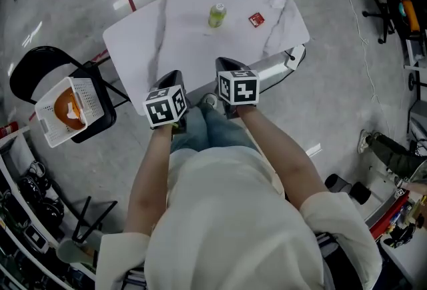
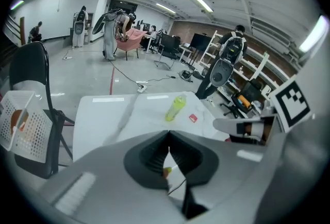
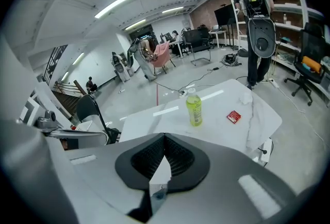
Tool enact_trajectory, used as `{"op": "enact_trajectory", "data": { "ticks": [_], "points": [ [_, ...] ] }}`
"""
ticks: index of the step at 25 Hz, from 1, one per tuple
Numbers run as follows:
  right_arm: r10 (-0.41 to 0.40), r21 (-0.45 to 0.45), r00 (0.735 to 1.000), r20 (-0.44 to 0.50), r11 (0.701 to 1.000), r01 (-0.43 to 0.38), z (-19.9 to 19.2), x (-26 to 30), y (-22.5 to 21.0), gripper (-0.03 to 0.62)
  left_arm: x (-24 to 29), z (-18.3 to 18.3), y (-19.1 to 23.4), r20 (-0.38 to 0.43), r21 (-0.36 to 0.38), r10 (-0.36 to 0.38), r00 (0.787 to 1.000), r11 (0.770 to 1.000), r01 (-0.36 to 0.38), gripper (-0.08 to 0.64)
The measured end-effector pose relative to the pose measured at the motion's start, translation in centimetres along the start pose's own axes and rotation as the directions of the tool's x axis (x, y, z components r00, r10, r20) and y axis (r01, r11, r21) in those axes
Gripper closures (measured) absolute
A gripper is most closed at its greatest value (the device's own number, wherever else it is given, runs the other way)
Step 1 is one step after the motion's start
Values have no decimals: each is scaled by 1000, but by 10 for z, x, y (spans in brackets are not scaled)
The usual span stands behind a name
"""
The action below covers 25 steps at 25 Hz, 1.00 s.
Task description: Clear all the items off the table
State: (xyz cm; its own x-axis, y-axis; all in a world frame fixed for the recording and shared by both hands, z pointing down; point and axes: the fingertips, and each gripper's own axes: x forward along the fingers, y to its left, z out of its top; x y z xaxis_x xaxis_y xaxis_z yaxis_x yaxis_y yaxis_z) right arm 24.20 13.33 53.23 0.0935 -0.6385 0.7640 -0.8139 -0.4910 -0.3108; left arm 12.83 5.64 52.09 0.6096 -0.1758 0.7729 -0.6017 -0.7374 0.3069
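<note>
A green drink bottle (image 1: 217,15) stands upright near the far side of the white marble table (image 1: 147,42). A small red packet (image 1: 256,19) lies to its right. My left gripper (image 1: 175,74) and right gripper (image 1: 224,61) hover side by side over the table's near edge. Both are shut with nothing between the jaws. The left gripper view has the bottle (image 2: 176,107) and packet (image 2: 193,118) beyond its closed tips (image 2: 168,135). Past the closed tips (image 3: 164,138) in the right gripper view stand the bottle (image 3: 194,108) and packet (image 3: 233,116).
A white basket (image 1: 70,109) holding something orange sits on a black chair (image 1: 33,62) left of the table. A crumpled white scrap (image 1: 277,2) lies near the table's far right corner. Cables cross the floor behind. A person stands by shelves (image 3: 252,6) beyond the table.
</note>
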Motion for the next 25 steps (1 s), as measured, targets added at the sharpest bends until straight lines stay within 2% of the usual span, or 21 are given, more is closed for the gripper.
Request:
{"op": "enact_trajectory", "data": {
  "ticks": [7, 17, 25],
  "points": [
    [-27, 44, 1000, 4, 999, 27, 0, 4, -17, 594, 19, 3, -13, -16, 27, -27, 999, 999, 28, 551],
    [-61, 15, 998, -21, 998, 62, 4, 30, -35, 594, 46, 8, -8, -33, 10, -31, 999, 999, 31, 552],
    [-100, -2, 994, -39, 995, 100, 13, 65, -55, 592, 79, 2, 2, -85, 15, -32, 996, 999, 33, 552]
  ]
}}
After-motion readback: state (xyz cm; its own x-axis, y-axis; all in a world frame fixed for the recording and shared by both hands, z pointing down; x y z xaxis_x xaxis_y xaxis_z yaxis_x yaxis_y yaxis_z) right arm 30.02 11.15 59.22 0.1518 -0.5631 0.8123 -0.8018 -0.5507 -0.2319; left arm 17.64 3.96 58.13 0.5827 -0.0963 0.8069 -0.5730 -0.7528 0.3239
